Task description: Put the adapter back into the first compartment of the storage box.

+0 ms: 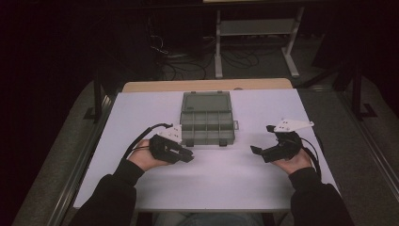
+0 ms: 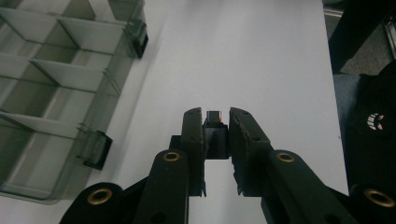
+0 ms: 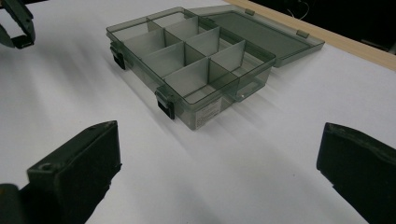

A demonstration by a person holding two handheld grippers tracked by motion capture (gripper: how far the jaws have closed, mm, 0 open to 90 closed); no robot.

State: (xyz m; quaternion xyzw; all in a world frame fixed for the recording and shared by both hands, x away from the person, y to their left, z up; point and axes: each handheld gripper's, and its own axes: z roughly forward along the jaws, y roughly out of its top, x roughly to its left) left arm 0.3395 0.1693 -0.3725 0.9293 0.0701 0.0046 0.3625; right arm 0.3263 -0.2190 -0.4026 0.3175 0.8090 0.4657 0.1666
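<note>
Evidently a small dark part (image 2: 215, 116) is pinched in the left tongs (image 2: 215, 122), just at seven o'clock of the open organizer box (image 1: 207, 118) on the table (image 1: 263, 106), while the right tongs (image 1: 263, 142) are held wide; placement into a compartment is judged next.
</note>
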